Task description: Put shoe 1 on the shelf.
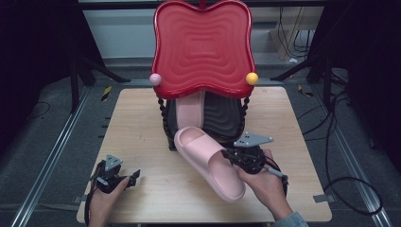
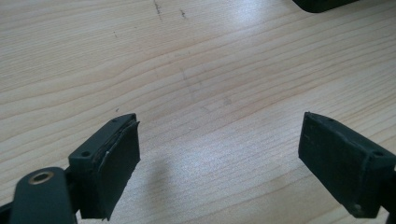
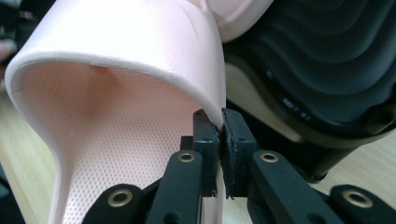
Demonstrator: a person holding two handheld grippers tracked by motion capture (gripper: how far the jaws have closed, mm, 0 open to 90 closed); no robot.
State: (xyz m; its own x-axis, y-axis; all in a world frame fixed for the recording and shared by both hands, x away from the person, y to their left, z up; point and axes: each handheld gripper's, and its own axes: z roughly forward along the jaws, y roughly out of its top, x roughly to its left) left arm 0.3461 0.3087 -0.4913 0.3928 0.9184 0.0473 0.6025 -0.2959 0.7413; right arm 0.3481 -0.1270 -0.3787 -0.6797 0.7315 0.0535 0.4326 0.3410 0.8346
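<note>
Resting near the tabletop's front left corner, the left gripper (image 1: 134, 177) points right, its jaws spread wide over bare light wooden tabletop (image 1: 142, 118) with nothing between them. Right of the middle, the pale pink foam slide sandal (image 1: 208, 161) lies with its long axis diagonal, toe strap toward the red-topped two-tier shoe rack (image 1: 202, 47), heel toward the front edge. The right gripper (image 1: 227, 153), pointing left from a raised hand, is clamped on the sandal's strap edge.

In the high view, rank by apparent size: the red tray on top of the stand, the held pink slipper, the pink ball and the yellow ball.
1. red tray, largest by far.
2. pink slipper, pinched by the right gripper.
3. pink ball and yellow ball: both small and look alike, so no ranking between them.
</note>
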